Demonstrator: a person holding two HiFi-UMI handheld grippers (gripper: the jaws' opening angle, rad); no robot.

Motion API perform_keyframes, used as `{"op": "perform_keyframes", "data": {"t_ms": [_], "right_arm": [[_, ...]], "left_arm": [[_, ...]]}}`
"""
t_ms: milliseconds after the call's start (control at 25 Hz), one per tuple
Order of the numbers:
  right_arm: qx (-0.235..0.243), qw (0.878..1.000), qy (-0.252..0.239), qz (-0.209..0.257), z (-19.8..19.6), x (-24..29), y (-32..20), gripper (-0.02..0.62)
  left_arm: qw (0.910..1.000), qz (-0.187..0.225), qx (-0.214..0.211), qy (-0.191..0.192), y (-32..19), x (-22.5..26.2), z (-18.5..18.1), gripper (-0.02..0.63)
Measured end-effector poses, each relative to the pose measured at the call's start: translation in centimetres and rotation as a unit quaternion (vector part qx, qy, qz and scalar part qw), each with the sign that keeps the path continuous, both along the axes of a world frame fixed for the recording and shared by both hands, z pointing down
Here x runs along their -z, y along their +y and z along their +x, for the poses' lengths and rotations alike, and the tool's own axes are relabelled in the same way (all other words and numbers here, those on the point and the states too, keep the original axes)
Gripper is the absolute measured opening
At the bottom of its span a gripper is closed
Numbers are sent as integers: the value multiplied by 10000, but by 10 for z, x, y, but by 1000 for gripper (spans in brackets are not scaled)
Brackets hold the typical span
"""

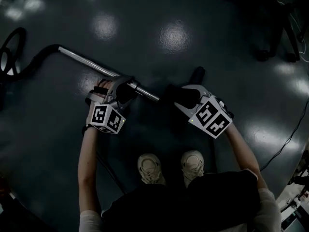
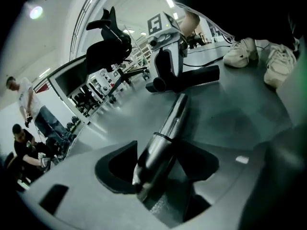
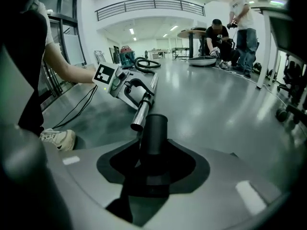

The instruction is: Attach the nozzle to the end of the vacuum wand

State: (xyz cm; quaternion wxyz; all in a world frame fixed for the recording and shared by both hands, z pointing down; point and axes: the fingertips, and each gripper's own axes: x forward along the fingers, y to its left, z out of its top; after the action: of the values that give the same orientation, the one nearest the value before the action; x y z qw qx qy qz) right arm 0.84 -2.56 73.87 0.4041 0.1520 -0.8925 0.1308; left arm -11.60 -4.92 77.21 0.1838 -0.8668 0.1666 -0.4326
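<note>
A dark glossy floor (image 1: 169,33) fills the head view. Over it the person's two bare forearms reach forward from 6 o'clock. The left forearm (image 1: 87,163) runs almost straight up towards 12. The right forearm (image 1: 244,149) slants in from 4 o'clock towards 10.

The wand (image 1: 91,64), a metal tube, slopes from a black hose (image 1: 34,64) at 10 o'clock down to the picture's middle. The left gripper (image 1: 126,92) points towards 1 o'clock and straddles the wand near its free end. In the left gripper view its jaws stand spread, the tube lying between them with dark gaps on either side.

The right gripper (image 1: 179,94) points towards 10 o'clock, facing the left one. Its jaws too stand wide, with the black nozzle (image 3: 154,133) between them, mouth outward. The nozzle's mouth sits just beside the wand's open tip, at the tip's 3 o'clock in the head view, not slid on.

Two pale shoes (image 1: 150,168) show at 6 o'clock, below the grippers.
</note>
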Motion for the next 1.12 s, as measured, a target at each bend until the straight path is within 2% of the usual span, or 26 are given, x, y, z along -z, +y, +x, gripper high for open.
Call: {"op": "perform_keyframes", "data": {"t_ms": [120,240,360,680,760,800,840,880,1000,1120], "right_arm": [[-26,9999,82,71,-9,-5,-6,187],[231,9992,309,79,-13,-6,-5,184],[350,9990,269,-7,-12,-5,-1,184],[562,9983,147,-11,-13,-2,13,183],[419,9991,48,-24,-15,-2,11,183],[309,9995,-20,-65,-15,-2,9,183],[204,9997,-97,-122,-14,-2,8,183],[123,9996,-162,-176,-13,-2,7,183],[18,9995,-199,-227,-13,-2,6,183],[46,9995,-190,-245,-14,-3,7,183]], "left_arm": [[9999,79,-62,8,-6,1,5,256],[10000,25,-46,-60,-10,3,8,245],[10000,5,-39,-89,-13,3,6,238],[9995,233,83,191,-23,29,10,221],[9985,163,116,514,-21,37,17,211],[9960,130,153,873,-19,46,22,189],[9922,166,190,1220,-17,56,27,17],[9908,302,197,1301,-17,60,32,3],[9958,823,104,400,-24,43,30,5],[9978,506,187,396,-24,39,20,40]]}}
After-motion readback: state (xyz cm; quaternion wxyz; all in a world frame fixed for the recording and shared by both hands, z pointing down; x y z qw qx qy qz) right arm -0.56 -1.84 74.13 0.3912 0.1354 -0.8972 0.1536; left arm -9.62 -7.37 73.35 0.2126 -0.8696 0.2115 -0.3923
